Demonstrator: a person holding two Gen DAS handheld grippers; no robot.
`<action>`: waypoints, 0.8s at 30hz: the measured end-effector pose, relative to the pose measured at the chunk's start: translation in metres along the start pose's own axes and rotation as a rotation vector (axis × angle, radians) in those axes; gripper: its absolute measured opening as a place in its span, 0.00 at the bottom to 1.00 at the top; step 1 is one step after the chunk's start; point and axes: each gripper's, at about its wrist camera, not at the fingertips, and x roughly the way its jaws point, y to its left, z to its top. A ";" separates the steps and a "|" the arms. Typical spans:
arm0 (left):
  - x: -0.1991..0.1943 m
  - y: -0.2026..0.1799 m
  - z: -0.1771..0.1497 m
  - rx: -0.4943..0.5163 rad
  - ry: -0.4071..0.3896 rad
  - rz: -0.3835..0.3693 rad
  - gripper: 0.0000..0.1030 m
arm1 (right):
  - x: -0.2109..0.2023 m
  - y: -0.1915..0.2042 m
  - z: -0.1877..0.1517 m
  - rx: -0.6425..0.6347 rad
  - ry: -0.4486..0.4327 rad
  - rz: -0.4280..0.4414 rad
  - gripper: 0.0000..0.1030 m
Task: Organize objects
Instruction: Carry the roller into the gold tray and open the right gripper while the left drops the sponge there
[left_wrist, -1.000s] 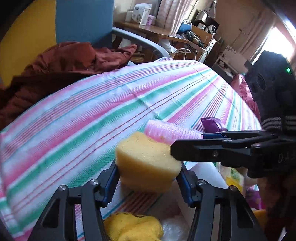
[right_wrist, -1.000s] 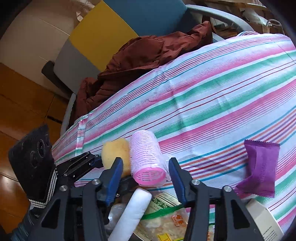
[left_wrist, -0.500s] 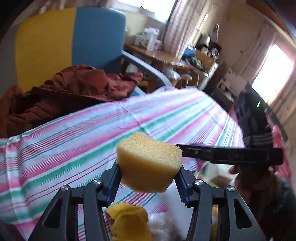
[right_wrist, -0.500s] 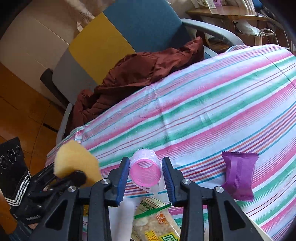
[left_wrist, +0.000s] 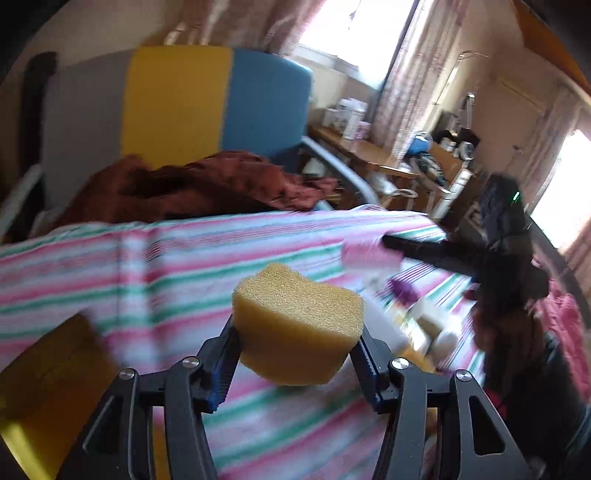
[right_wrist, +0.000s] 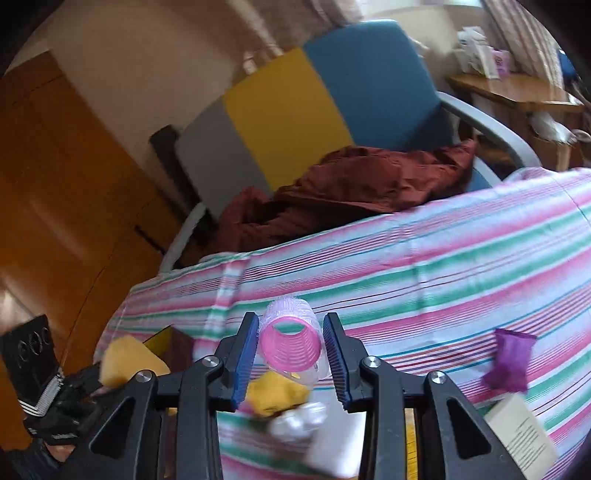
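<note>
My left gripper (left_wrist: 295, 350) is shut on a yellow sponge (left_wrist: 297, 323) and holds it up above the striped tablecloth (left_wrist: 147, 273). My right gripper (right_wrist: 290, 350) is shut on a pink hair roller (right_wrist: 290, 339), also raised over the cloth. In the left wrist view the right gripper (left_wrist: 384, 247) shows at the right with the blurred roller (left_wrist: 365, 253). In the right wrist view the sponge (right_wrist: 125, 360) shows at lower left in the left gripper.
A purple packet (right_wrist: 509, 356), a white box (right_wrist: 521, 432), a yellow cloth (right_wrist: 275, 395) and white items lie on the cloth. A yellow box (left_wrist: 48, 384) sits at the table's left end. A chair (right_wrist: 332, 103) with a maroon jacket (right_wrist: 354, 184) stands behind.
Both grippers have risen from the pile with their objects. The left one swung left with the sponge; the right one lifted the roller clear of the table. The views are blurred by motion.
</note>
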 end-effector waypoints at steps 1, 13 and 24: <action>-0.010 0.007 -0.010 -0.008 0.004 0.029 0.55 | 0.001 0.014 -0.003 -0.019 0.006 0.020 0.35; -0.114 0.103 -0.136 -0.228 0.026 0.331 0.55 | 0.096 0.196 -0.059 -0.210 0.251 0.222 0.35; -0.155 0.133 -0.201 -0.296 -0.025 0.422 0.84 | 0.140 0.263 -0.082 -0.302 0.219 0.012 0.65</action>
